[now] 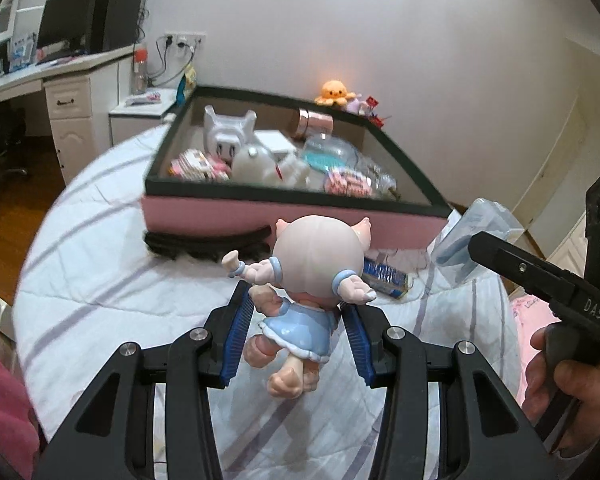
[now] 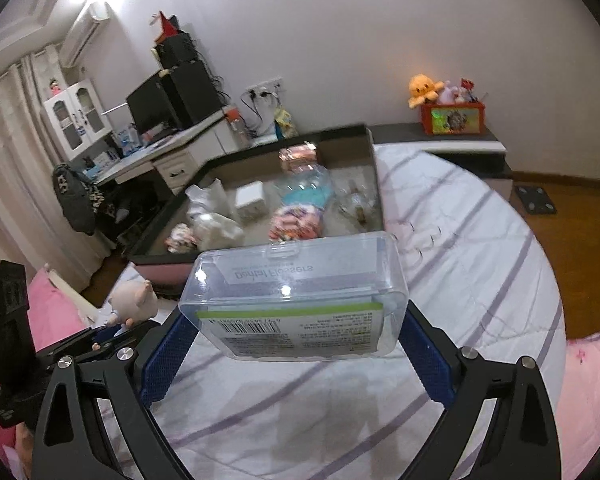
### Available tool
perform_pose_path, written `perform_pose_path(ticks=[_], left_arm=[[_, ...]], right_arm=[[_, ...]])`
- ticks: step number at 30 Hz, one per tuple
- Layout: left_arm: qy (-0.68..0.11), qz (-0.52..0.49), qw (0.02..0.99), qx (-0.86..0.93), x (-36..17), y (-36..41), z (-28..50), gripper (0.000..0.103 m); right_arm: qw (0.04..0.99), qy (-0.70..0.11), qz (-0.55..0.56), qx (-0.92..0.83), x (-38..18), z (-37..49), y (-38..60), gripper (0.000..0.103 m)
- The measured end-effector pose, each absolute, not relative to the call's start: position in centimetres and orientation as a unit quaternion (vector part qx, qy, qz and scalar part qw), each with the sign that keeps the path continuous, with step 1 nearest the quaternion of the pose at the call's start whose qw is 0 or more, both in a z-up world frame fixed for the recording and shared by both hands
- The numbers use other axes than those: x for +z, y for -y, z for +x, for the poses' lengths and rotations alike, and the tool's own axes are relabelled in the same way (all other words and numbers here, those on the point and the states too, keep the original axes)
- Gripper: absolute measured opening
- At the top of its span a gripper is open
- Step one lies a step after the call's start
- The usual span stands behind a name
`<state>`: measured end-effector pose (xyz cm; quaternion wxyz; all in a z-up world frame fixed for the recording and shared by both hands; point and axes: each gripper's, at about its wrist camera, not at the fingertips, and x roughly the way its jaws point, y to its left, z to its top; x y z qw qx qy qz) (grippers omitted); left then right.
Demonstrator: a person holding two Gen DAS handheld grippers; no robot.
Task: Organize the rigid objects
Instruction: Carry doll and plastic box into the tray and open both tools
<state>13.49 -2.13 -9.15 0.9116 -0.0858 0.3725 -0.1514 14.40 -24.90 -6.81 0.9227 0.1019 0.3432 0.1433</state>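
Left gripper (image 1: 298,336) is clamped on a pig figurine (image 1: 300,292) in a blue dress, blue pads pressing its body from both sides, figurine held up above the bed (image 1: 92,280). Right gripper (image 2: 296,344) holds a clear plastic floss box (image 2: 296,296) by its short ends, jaws set wide around it, label reading upside down, also lifted off the bed.

Bed w/ white quilt and grey-purple stripes fills the lower part of both views. On it, ahead of both grippers, sits a big shallow pink box (image 1: 292,216) w/ dark rim, open top, already cluttered: white robot-like toy (image 1: 230,132), small white cube, rose-gold cylinder (image 1: 314,122), clear container w/ teal inside, pink-patterned packets. Blue packet (image 1: 386,278) lies on the quilt just beside the pink box's front wall. Orange octopus plush (image 1: 332,92) sits beyond the box by the wall.
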Motion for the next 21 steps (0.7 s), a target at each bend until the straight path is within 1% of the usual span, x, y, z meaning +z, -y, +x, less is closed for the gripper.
perform_pose_path(ticks=[7,13,17,21], left_arm=[[-0.334,-0.077,0.927,-0.153,-5.5,1.0,14.6,0.045],[-0.299,-0.075,0.940,-0.146,-2.1,0.2,18.1,0.045],[-0.297,-0.077,0.941,-0.144,-1.2,0.2,21.4,0.045],[-0.309,-0.080,0.938,-0.138,-1.5,0.6,24.8,0.045]], right_arm=[[0.931,-0.315,0.087,0.162,-3.5,15.7,23.9,0.097],[0.938,-0.294,0.081,0.168,-0.3,19.1,23.5,0.097],[0.935,-0.301,0.083,0.168,0.4,22.7,23.0,0.097],[0.925,-0.331,0.090,0.162,-0.8,26.2,22.8,0.097]])
